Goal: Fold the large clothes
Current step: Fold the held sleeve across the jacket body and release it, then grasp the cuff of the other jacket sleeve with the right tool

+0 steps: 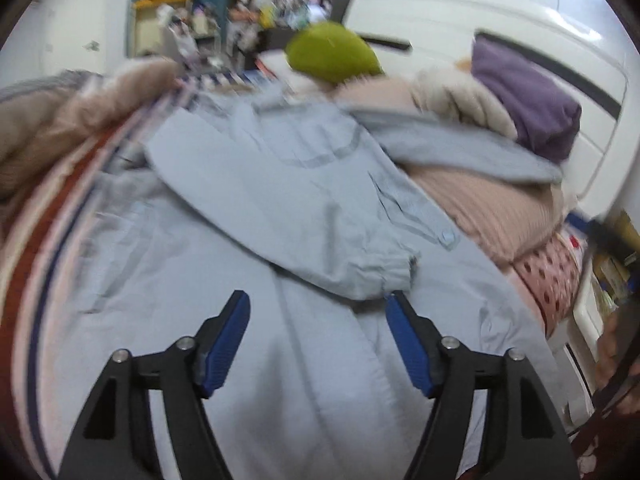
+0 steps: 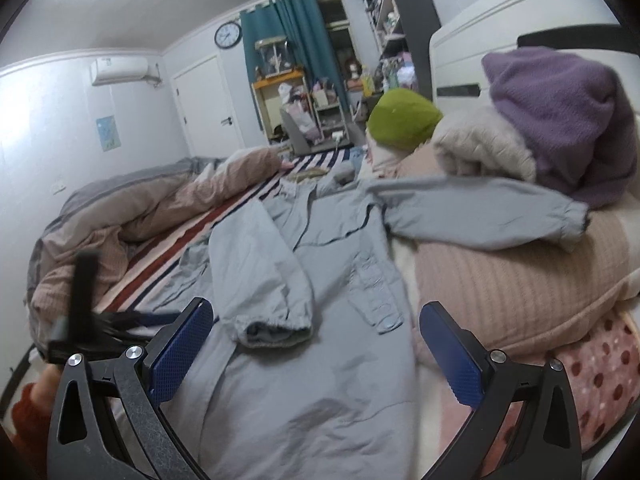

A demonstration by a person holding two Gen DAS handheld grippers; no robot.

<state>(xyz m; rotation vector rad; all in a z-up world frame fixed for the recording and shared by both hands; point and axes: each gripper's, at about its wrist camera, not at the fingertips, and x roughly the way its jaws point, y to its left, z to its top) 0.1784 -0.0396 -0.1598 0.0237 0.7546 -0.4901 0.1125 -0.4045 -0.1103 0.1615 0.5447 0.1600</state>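
A light grey-blue jacket [image 1: 224, 360] [image 2: 320, 392] lies spread flat on the bed. One sleeve [image 1: 288, 208] [image 2: 256, 264] is folded across its body, with the elastic cuff [image 1: 376, 276] [image 2: 276, 328] resting on the front. The other sleeve [image 1: 460, 148] [image 2: 480, 208] stretches out to the right over the pillows. My left gripper [image 1: 317, 298] hovers open just short of the folded cuff, its blue pads clear of the cloth. My right gripper [image 2: 316, 306] is open too, low over the jacket's lower half, with the cuff seen between its fingers and nothing gripped.
A pink ribbed pillow [image 2: 520, 280], a cream blanket [image 2: 480, 148], a purple fleece [image 2: 560, 120] and a green cushion [image 2: 400, 120] are piled on the right by the white headboard [image 2: 460, 40]. A beige duvet [image 2: 140, 208] is bunched on the left over a striped sheet [image 2: 160, 256]. A red-sleeved hand [image 2: 28, 412] shows at lower left.
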